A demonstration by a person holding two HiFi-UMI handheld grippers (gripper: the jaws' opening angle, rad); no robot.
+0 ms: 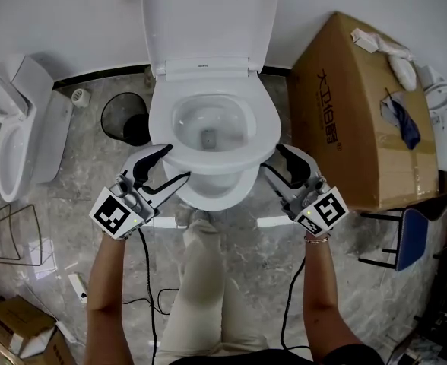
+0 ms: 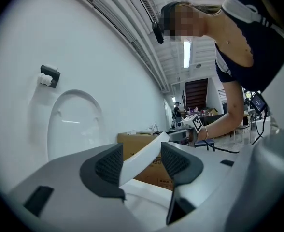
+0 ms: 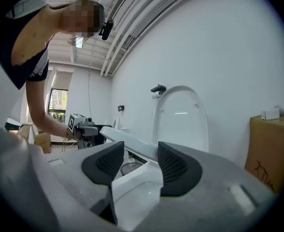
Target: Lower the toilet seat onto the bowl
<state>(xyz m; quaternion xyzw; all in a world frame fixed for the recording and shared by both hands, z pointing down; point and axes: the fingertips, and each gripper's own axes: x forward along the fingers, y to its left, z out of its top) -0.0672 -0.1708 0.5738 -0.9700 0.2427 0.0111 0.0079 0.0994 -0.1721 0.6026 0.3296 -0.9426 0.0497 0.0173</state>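
The toilet seat [image 1: 212, 162] hangs part-lowered over the bowl [image 1: 212, 194]. Its long axis runs from the hinge by the wall toward the person, front end nearest them, and the lid [image 1: 208, 17] is upright behind. The left hand-held gripper [image 2: 141, 162] and right hand-held gripper [image 3: 136, 161] are released, jaws apart, with the seat's front rim passing between the pads of each. Only the gripper views show the seat slanting up off the bowl. Only the head view shows the cardboard box [image 1: 353, 105] and black bin [image 1: 125, 118].
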